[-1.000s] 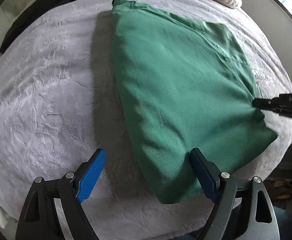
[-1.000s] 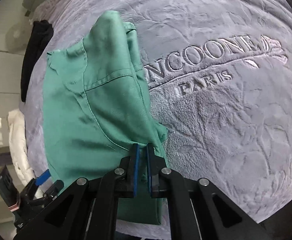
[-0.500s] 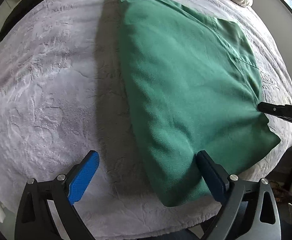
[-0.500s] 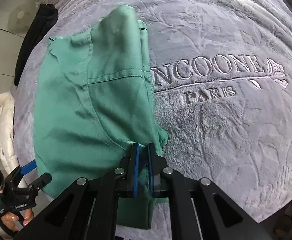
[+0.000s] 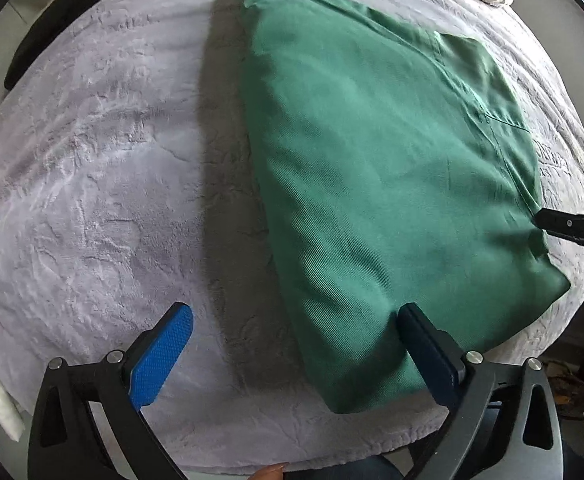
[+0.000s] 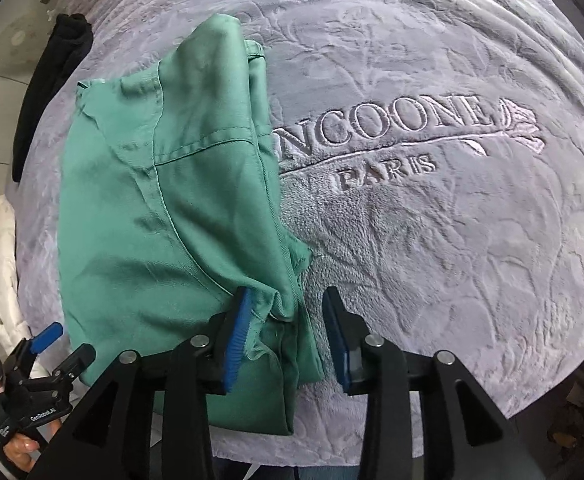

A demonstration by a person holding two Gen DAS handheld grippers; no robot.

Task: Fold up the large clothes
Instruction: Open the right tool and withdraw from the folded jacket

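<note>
You see the bed (image 6: 472, 240) covered by a lilac embossed blanket (image 5: 92, 200); the folded green garment (image 5: 372, 180) lies on it, a black cloth (image 6: 52, 80) at ten o'clock.

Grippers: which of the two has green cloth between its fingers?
The right gripper: its jaws have just been opening, with a fold of the green garment between them. The left gripper, wide open, straddles mostly blanket.

So the garment (image 5: 380, 184) I'm working is solid green with matching green stitching. Blanket (image 5: 92, 184) under it is pale lilac-grey, embossed leafy pattern plus raised lettering (image 6: 388, 136) in the same shade. My gripper pads (image 5: 160, 364) are bright blue on black frames. Black cloth (image 6: 52, 84) and something white (image 6: 0, 264) off at the edge.
</note>
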